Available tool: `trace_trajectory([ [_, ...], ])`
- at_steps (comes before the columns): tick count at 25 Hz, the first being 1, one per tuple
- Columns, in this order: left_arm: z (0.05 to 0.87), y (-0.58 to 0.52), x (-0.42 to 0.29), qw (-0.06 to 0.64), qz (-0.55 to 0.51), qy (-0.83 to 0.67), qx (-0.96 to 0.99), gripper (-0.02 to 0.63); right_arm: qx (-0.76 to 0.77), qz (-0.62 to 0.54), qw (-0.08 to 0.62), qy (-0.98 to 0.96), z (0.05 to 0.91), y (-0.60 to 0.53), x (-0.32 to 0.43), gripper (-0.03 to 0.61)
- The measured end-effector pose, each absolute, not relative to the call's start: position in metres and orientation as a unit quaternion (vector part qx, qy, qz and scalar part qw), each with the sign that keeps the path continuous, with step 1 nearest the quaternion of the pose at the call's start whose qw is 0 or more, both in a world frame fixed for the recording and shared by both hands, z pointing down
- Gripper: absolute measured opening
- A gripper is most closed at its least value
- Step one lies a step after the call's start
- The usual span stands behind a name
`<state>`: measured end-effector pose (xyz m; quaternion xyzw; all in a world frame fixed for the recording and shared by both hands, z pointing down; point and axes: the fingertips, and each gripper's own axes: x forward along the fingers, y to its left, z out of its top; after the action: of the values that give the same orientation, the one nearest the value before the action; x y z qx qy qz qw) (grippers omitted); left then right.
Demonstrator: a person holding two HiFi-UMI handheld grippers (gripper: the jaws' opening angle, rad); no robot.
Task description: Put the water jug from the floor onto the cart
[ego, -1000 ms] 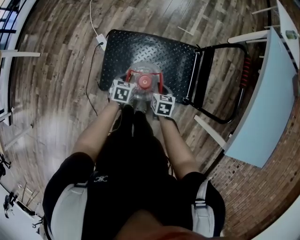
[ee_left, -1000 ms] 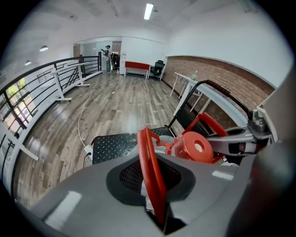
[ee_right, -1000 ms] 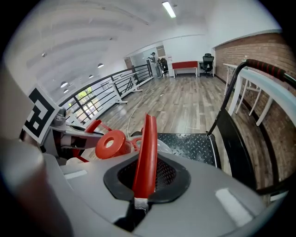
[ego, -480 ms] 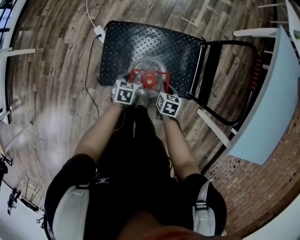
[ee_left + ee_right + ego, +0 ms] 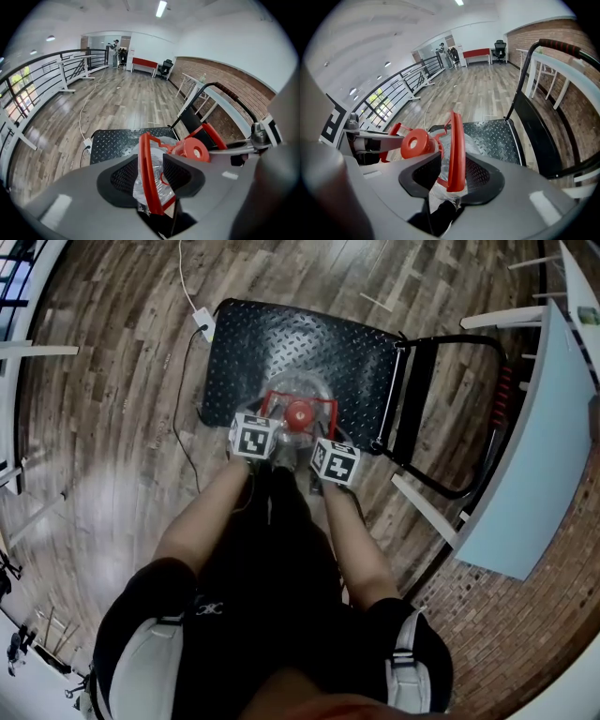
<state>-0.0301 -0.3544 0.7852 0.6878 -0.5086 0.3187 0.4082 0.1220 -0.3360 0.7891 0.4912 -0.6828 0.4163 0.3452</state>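
Observation:
The clear water jug [image 5: 298,399] with a red cap [image 5: 298,413] and a red carry frame stands on the near edge of the cart's black checker-plate deck [image 5: 281,338]. My left gripper [image 5: 272,423] and right gripper [image 5: 319,435] flank its top. In the left gripper view the left gripper [image 5: 150,173] has a red handle bar [image 5: 146,173] between its pads; its jaws have just been opening and stand open. The right gripper [image 5: 452,171] likewise straddles a red handle bar [image 5: 456,150]. Its jaws have also just been opening, with slack beside the bar.
The cart's folded black push handle [image 5: 469,409] with a red grip lies to the right. A light blue tabletop [image 5: 534,456] on white legs [image 5: 427,507] stands beyond it. A white cable and plug [image 5: 200,322] trail on the wooden floor by the deck's left corner. Railings [image 5: 19,296] line the left.
Jug and both marker cubes sit slightly lower in the head view, still together at the cart's near edge. The cubes stand a little further from the jug's top.

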Motion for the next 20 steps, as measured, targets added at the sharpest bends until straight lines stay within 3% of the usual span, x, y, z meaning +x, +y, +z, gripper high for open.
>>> trace_trajectory([
  [3, 0.771, -0.361, -0.035, 0.394, 0.312, -0.526, 0.686, 0.162, 0.507, 0.397, 0.324, -0.694, 0.769, -0.346, 0.119, 0.184],
  [5, 0.760, -0.369, -0.040, 0.389, 0.305, -0.537, 0.683, 0.092, 0.521, 0.379, 0.304, -0.702, 0.753, -0.359, 0.117, 0.184],
  [6, 0.755, -0.374, -0.042, 0.393, 0.298, -0.541, 0.682, 0.024, 0.529, 0.368, 0.295, -0.705, 0.744, -0.367, 0.117, 0.169],
  [7, 0.751, -0.378, -0.043, 0.397, 0.289, -0.543, 0.681, 0.003, 0.537, 0.356, 0.285, -0.709, 0.734, -0.375, 0.118, 0.125],
  [9, 0.743, -0.385, -0.044, 0.397, 0.273, -0.545, 0.686, 0.000, 0.548, 0.338, 0.268, -0.716, 0.716, -0.387, 0.117, 0.015],
  [20, 0.648, -0.430, -0.043, 0.320, 0.226, -0.564, 0.727, 0.000, 0.540, 0.320, 0.196, -0.753, 0.660, -0.426, 0.098, 0.014],
])
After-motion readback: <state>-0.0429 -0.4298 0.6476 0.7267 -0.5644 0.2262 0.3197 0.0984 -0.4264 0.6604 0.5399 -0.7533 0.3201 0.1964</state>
